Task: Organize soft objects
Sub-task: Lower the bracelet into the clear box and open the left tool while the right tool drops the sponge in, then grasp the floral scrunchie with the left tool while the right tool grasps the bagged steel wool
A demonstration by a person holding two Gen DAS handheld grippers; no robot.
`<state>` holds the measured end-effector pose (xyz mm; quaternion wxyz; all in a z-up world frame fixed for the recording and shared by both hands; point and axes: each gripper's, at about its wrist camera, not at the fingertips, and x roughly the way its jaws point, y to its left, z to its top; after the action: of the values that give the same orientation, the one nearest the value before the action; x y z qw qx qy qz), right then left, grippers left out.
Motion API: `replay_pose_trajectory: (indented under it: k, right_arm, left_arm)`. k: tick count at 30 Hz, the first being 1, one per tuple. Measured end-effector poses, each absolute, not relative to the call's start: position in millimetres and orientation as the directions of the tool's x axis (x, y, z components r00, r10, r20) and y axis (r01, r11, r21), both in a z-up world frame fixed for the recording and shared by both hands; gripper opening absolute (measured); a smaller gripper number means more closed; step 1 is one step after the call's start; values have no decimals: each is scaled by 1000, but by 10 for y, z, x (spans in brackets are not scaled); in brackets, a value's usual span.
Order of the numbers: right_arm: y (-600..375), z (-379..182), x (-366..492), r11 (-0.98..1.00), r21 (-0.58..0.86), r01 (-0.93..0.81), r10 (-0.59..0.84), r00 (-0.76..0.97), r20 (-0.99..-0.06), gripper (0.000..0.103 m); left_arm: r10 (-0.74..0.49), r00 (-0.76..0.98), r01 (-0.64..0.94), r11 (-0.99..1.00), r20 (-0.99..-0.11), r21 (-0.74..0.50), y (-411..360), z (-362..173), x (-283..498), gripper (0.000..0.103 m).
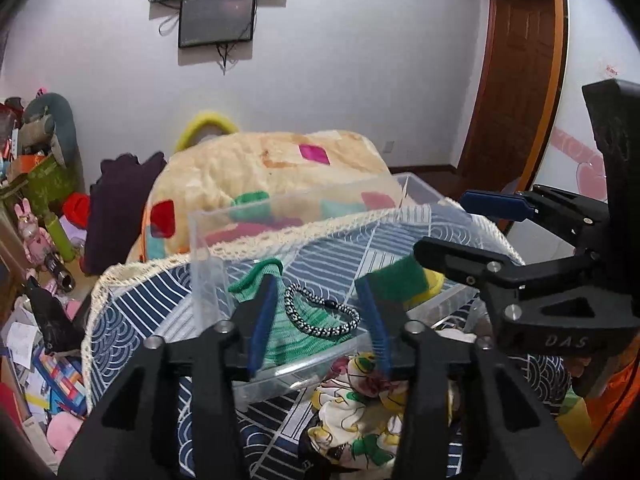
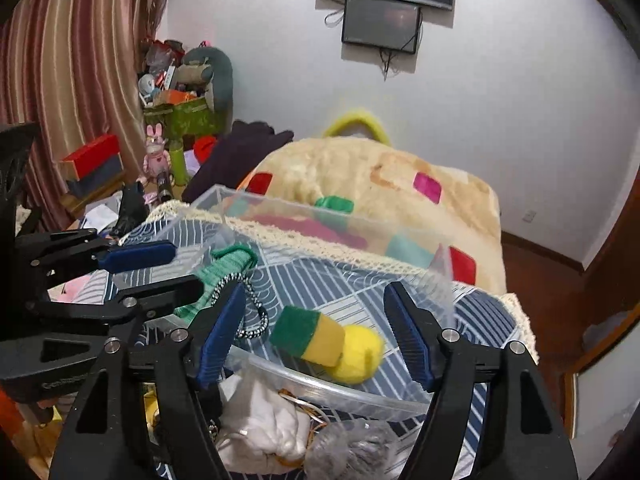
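Note:
A clear plastic box stands on a blue patterned cloth. Inside it lie a green sock, a black-and-white braided bracelet, a green-and-yellow sponge and a yellow plush ball. My left gripper is open and empty, above the box's near wall. My right gripper is open and empty, hovering over the sponge and ball. In front of the box lie a floral cloth, a white cloth and a grey fluffy piece.
A beige blanket with coloured squares is heaped behind the box. Dark clothing lies beside it. Toys, boxes and papers crowd the left side. A wooden door is at right. Screens hang on the wall.

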<state>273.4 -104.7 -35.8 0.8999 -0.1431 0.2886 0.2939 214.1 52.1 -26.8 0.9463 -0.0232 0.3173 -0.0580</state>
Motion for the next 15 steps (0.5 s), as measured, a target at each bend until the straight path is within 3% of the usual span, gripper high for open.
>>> replay_pose_trajectory:
  k: [3,9,12,15]
  right_arm:
    - [-1107,-271,2683,796,-85,-600,454,683,-572,72]
    - [-1250,-167,2543,813,-92,-575,458,728,-510,81]
    - [-1316,-163,2449,820,-96,-564,454,743,-491,81]
    - [-1384,-184,2365,827,-102,-552,446,757,-478,81]
  left_arm:
    - [-116,813,87,993,-571,-78,538,-182,2046,70]
    - [-60,853,42,998,-519,-47,562,-74,1782,91]
    - [-33,867,28,999,-497,-18,525,-68,1647,99]
    - [-22,872,23,1000,-488,-3,487,-97,1530,99]
